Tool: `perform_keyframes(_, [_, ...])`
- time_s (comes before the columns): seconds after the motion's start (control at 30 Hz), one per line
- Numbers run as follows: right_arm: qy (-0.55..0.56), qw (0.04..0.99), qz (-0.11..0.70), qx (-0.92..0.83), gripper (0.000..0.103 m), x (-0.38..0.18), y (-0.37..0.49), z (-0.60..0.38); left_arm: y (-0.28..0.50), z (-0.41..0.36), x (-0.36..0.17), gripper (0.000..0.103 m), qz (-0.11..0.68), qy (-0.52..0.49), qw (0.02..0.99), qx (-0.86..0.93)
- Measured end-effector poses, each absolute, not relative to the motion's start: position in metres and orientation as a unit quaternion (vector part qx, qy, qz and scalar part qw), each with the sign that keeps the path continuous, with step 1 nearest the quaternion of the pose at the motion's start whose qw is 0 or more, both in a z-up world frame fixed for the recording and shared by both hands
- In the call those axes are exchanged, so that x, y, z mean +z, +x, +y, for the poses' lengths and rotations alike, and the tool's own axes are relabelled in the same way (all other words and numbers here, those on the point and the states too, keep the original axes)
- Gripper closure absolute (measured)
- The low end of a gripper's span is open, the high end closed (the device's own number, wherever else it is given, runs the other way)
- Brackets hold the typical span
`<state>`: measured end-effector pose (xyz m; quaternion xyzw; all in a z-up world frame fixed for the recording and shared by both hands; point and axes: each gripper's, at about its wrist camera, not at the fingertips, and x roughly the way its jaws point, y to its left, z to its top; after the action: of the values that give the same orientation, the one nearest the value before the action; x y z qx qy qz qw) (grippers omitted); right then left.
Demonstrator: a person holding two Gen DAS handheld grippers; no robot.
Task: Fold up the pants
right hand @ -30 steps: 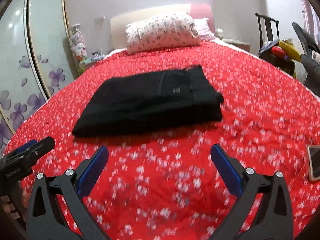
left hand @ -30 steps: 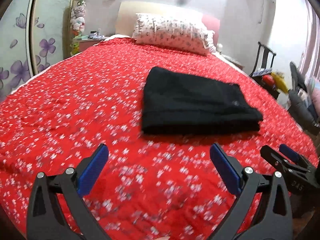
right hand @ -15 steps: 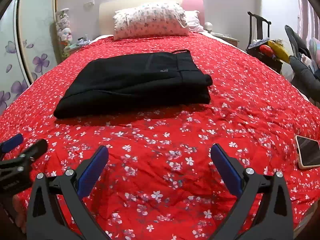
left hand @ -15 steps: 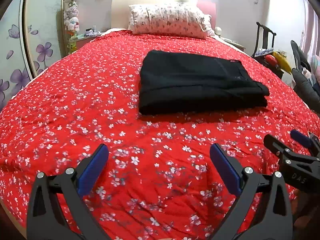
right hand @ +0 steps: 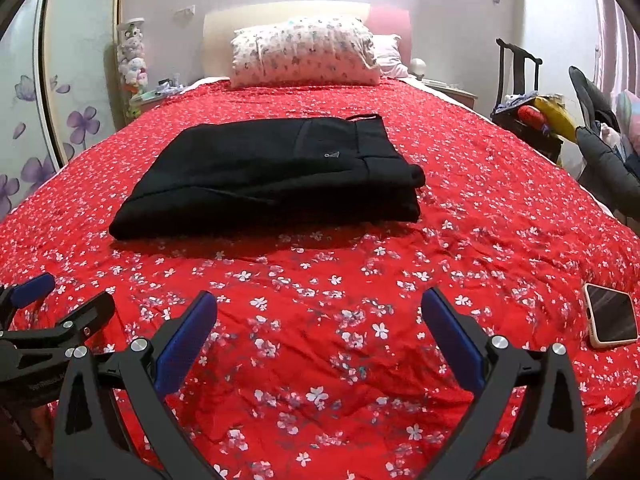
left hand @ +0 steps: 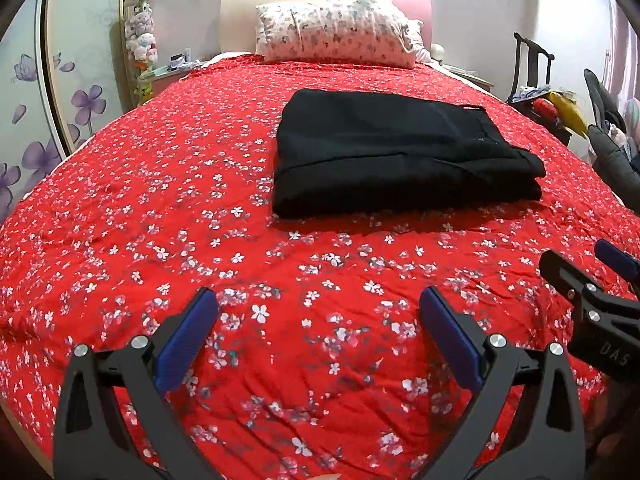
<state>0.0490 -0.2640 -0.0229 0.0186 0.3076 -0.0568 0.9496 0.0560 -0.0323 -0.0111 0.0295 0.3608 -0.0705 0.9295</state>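
Both grippers drawn back from folded pants [left hand: 400, 156] (jaws wide apart, empty), bedspread [left hand: 160, 200] below.

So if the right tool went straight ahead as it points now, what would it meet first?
Probably the red bedspread, bare between the open right tool and the folded black pants. Held level, it would likely reach the pants' near edge; depth is unclear.
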Motion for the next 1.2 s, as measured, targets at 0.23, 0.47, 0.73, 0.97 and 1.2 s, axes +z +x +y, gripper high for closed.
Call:
perform_keyframes(0.23, [0.021,0.949,0.309,-0.058,0.001,-0.0237,0.0492,-0.2642,0.0559,-0.0333,-0.0115,0.002,0.361,0.028,0.93,-0.07])
perform_keyframes(0.47, [0.017,0.949,0.31,-0.058,0.001,-0.0247,0.0503,-0.2633,0.0561,-0.0329,-0.0116,0.002,0.361,0.028,0.93,-0.07])
perform_keyframes(0.73, [0.018,0.949,0.31,-0.058,0.001,-0.0246,0.05,-0.2631,0.0561,-0.0328,-0.012,0.002,0.36,0.029,0.93,-0.069])
perform_keyframes(0.97, [0.018,0.948,0.311,-0.059,0.001,-0.0251,0.0503,-0.2631,0.056,-0.033,-0.0124,0.002,0.36,0.028,0.93,-0.069])
perform_keyframes(1.2, [0.018,0.948,0.312,-0.059,0.001,-0.0261,0.0505,-0.263,0.0555,-0.0337,-0.0126,0.002,0.359,0.029,0.93,-0.07])
